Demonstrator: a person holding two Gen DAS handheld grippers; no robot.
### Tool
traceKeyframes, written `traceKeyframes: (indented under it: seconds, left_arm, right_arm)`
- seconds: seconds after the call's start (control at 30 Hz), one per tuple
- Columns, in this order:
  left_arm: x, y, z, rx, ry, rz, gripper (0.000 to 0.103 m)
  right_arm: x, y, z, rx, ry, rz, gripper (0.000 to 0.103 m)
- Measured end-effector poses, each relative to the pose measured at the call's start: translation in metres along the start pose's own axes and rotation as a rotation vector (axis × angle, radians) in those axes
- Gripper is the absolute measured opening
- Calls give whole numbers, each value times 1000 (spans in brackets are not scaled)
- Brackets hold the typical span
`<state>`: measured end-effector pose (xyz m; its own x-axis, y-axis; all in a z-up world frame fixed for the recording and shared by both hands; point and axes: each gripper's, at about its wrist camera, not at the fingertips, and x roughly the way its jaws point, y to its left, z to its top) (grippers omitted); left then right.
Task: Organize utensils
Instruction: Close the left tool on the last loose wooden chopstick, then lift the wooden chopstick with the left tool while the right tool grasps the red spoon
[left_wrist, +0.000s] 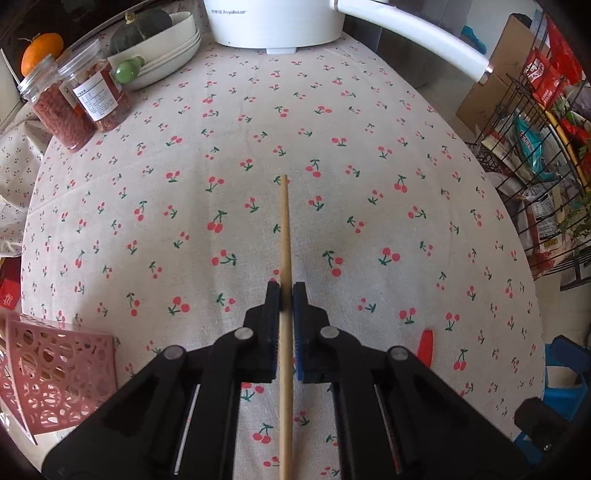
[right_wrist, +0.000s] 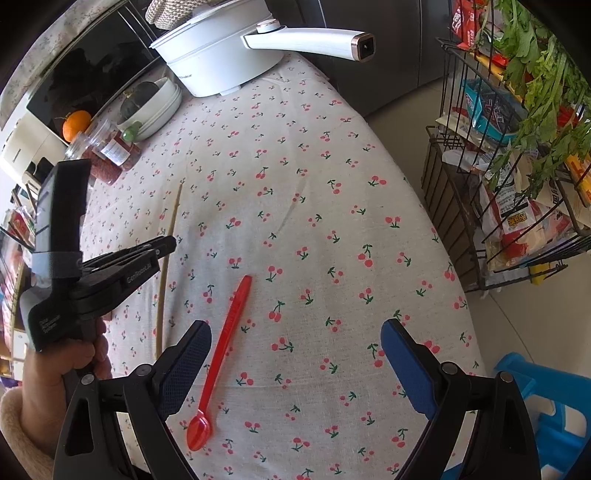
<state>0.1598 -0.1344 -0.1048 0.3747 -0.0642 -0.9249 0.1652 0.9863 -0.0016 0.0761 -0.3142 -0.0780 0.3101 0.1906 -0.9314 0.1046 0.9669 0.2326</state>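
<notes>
The left tongs (left_wrist: 286, 295) are clamped on a single wooden chopstick (left_wrist: 284, 229), which runs straight up the middle of the left wrist view, its far tip resting on or just above the cherry-print cloth of the desk (left_wrist: 369, 184). The pads press it from both sides about midway along its length. Whether it has left the cloth yet cannot be told.

The right tongs (right_wrist: 295, 365) stand wide apart with nothing between them, low in the right wrist view. A red spoon (right_wrist: 221, 354) lies flat on the cloth just inside the left-hand finger, bowl toward the bottom of the frame, untouched.

At the lower left of the left wrist view sits a pink pierced basket (left_wrist: 59, 376), probably where the utensils belong. What it holds cannot be made out from here.

So the job looks to be at an early or middle stage: the chopstick is gripped but not yet put away, and the spoon is still waiting. Only one chopstick shows. What remains is to carry the stick over to the basket and drop it in, then collect the spoon the same way.
</notes>
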Motion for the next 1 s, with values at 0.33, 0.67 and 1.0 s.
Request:
traceKeyframes:
  seconds: [0.33,0.67,1.0]
  left_arm:
    - [-77,17,-31,103,-166,-61,8]
    - [-116,55,-71,89,-271,-160,8]
    - [-139,83,-84,62,-300,-219,8]
  right_arm:
    - [17,6,1,-1,47,-20,94]
    - [58,30,-6,-1,169,22,92]
    - [72,78,-15,-140,134,-216,50]
